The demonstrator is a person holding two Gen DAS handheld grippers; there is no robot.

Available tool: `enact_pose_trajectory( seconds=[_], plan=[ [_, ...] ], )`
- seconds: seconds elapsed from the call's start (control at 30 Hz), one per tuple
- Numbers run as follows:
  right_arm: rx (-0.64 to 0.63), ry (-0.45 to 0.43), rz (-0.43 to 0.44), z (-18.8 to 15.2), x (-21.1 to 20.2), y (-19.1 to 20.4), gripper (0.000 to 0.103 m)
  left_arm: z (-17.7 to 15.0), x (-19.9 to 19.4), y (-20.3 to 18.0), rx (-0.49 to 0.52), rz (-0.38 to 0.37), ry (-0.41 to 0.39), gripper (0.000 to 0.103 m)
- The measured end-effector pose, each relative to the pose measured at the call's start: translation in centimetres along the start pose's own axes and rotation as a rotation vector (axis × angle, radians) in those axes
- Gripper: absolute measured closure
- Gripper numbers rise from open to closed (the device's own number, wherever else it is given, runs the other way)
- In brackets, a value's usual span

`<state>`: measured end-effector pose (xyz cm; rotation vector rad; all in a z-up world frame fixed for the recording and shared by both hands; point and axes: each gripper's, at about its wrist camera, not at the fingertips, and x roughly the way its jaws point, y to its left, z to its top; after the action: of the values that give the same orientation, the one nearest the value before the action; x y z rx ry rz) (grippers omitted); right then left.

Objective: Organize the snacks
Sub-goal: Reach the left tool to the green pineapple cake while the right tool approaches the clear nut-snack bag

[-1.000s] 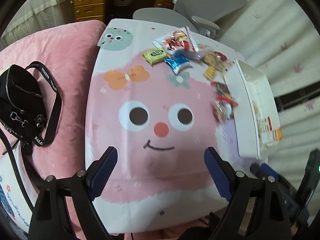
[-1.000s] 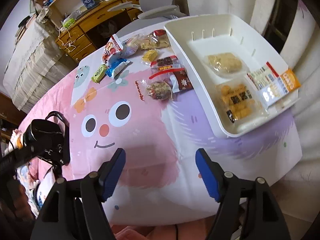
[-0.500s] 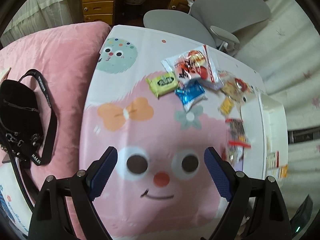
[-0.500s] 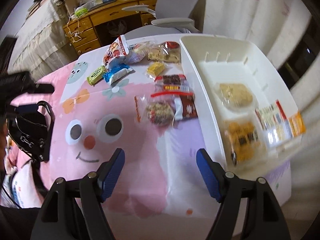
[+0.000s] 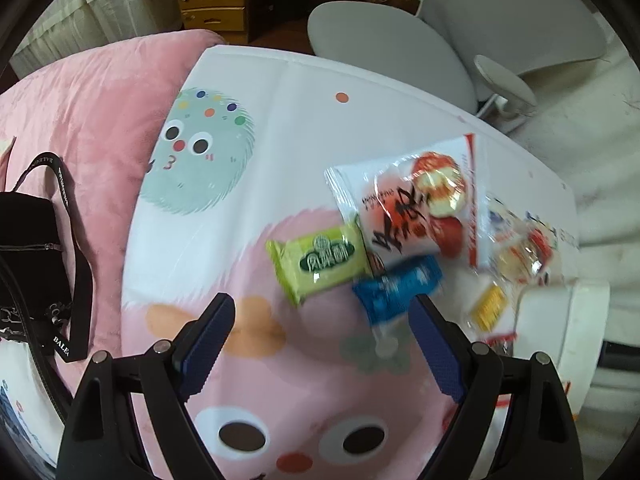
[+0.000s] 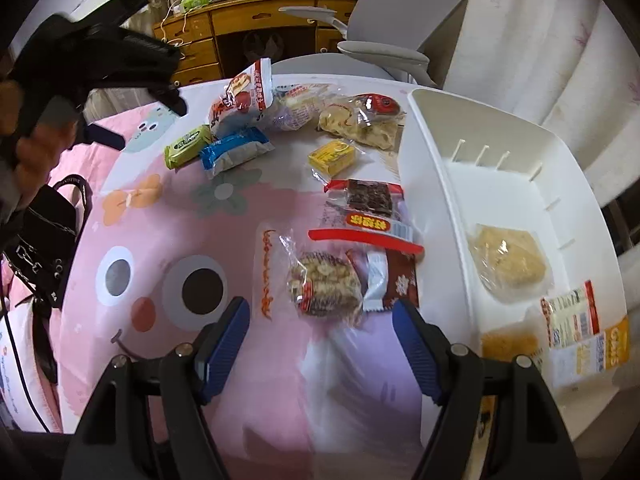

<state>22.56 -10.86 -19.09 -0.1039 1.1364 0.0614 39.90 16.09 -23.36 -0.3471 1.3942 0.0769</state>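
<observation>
Several snack packs lie on a cartoon-print tablecloth (image 5: 280, 128). In the left wrist view my left gripper (image 5: 320, 344) is open and empty, just short of a green pack (image 5: 320, 260) and a blue pack (image 5: 396, 288), with a white-and-red bag (image 5: 416, 208) beyond. In the right wrist view my right gripper (image 6: 320, 344) is open and empty, close to a clear nut-cake pack (image 6: 320, 284) and a brown pack (image 6: 396, 280). A white bin (image 6: 432, 200) on the right holds three snacks. The left gripper (image 6: 96, 80) shows at far left.
A yellow pack (image 6: 332, 156), a dark cookie pack (image 6: 368, 204) and clear pastry packs (image 6: 360, 120) lie between the groups. A black bag (image 5: 28, 264) lies on a pink blanket at left. A grey chair (image 6: 384, 40) and wooden desk stand behind.
Both grippers moved forward over the table. The left one closed in on the green and blue packs. The right one closed in on the nut-cake pack. Both stayed open.
</observation>
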Motion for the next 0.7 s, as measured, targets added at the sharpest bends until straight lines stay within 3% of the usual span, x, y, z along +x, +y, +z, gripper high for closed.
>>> enact_pose_trajectory(
  seconds=[0.27,0.7],
  plan=[
    [-0.092,-0.023,-0.022,0.7,2.0,1.1,0.029,1.2,3.6,0.0,-0.039,0.057,0.014,0.015],
    [-0.118,0.002,-0.008,1.4,5.1,1.2,0.025,1.8,5.9,0.2,-0.046,0.101,0.011,0.016]
  ],
)
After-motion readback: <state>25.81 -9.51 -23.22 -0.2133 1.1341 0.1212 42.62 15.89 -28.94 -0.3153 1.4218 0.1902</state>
